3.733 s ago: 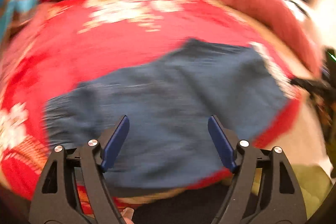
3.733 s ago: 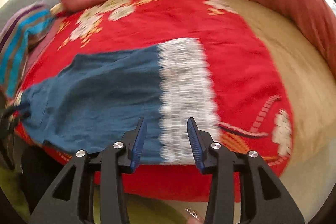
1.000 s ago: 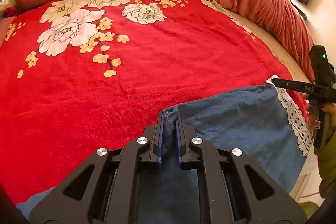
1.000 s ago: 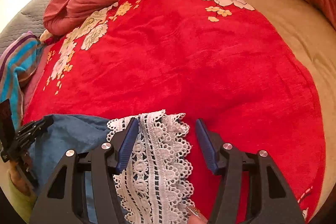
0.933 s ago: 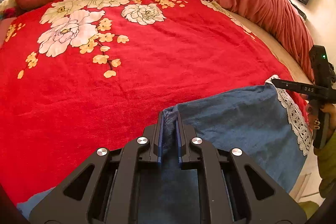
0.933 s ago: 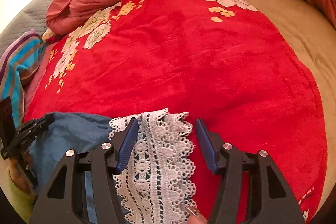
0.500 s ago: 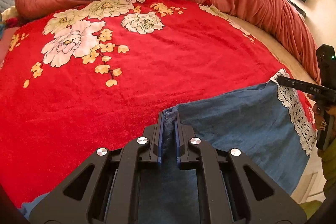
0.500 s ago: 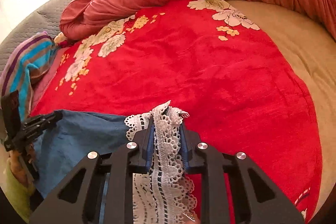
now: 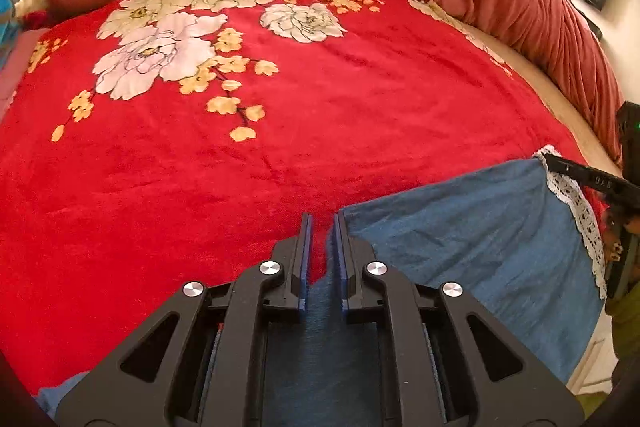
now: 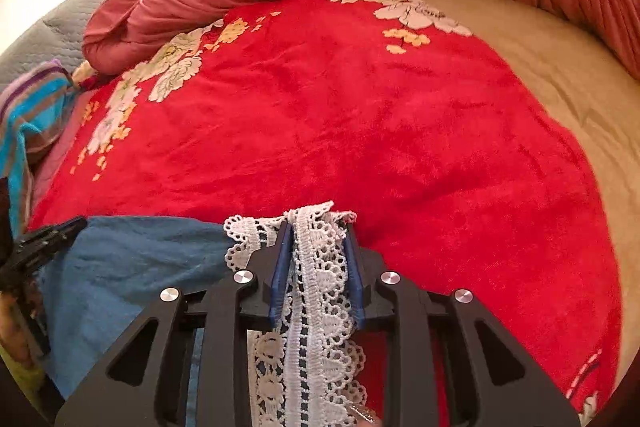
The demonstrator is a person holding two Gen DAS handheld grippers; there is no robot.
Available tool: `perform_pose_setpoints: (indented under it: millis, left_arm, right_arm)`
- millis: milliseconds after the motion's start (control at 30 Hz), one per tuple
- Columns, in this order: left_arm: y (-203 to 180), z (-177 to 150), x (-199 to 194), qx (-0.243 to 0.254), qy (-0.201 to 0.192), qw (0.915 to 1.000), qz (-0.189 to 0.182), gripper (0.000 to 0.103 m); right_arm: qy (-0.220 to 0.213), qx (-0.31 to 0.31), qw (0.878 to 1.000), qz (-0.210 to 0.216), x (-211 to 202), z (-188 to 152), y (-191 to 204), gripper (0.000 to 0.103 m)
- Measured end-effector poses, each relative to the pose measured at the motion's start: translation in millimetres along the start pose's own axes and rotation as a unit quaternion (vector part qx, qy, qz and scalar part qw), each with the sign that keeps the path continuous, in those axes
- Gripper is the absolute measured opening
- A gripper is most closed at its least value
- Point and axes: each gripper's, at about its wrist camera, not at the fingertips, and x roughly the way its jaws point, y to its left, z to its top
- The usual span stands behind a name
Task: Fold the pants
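A red floral plush blanket (image 9: 280,155) fills both views. Blue pants with white lace hem (image 9: 480,235) lie lower right. Only the left view shows the left gripper (image 9: 322,251) pinching denim; only the right view shows the right gripper (image 10: 316,267), jaws just easing, clasping lace.

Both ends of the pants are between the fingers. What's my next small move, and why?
Probably raise both grippers together slightly: the left gripper is shut on a corner of the blue pants, the right gripper has just been closing on the lace hem, and the cloth lies flat between them.
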Motion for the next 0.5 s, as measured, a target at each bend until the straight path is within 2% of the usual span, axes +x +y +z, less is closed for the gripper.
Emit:
perform_pose_setpoints:
  millis: [100, 167, 233, 300, 367, 433, 500]
  left_arm:
    - [-0.2, 0.0, -4.1, 0.000, -0.005, 1.0000, 0.005, 0.008]
    - [-1.6, 0.4, -10.3, 0.001, -0.014, 0.9998, 0.017, 0.016]
    - [-3.7, 0.0, -20.4, 0.004, -0.027, 0.9991, 0.033, 0.028]
    - [-4.7, -1.0, -29.5, 0.004, -0.036, 0.9984, 0.044, 0.034]
    - [-5.0, -4.8, -40.2, -0.001, -0.042, 0.9981, 0.045, 0.042]
    - [-3.4, -11.0, -50.8, -0.005, -0.044, 0.9979, 0.047, 0.062]
    - [0.4, -20.2, -61.5, -0.008, -0.041, 0.9972, 0.062, 0.065]
  right_arm:
    - [-0.002, -0.015, 1.000, -0.022, -5.0, 0.5, 3.9, 0.034]
    - [-0.015, -0.013, 0.999, -0.032, -17.1, 0.7, 3.0, 0.041]
    - [-0.032, -0.018, 0.998, -0.050, -33.0, -0.4, 2.1, 0.043]
    - [-0.043, -0.027, 0.998, -0.049, -50.3, -3.6, 4.9, 0.050]
    - [-0.054, -0.039, 0.997, -0.048, -66.0, -9.6, 11.6, 0.054]
    - [-0.058, -0.055, 0.996, -0.044, -74.7, -15.2, 21.6, 0.056]
    - [-0.060, -0.076, 0.995, -0.035, -80.7, -24.0, 36.7, 0.056]
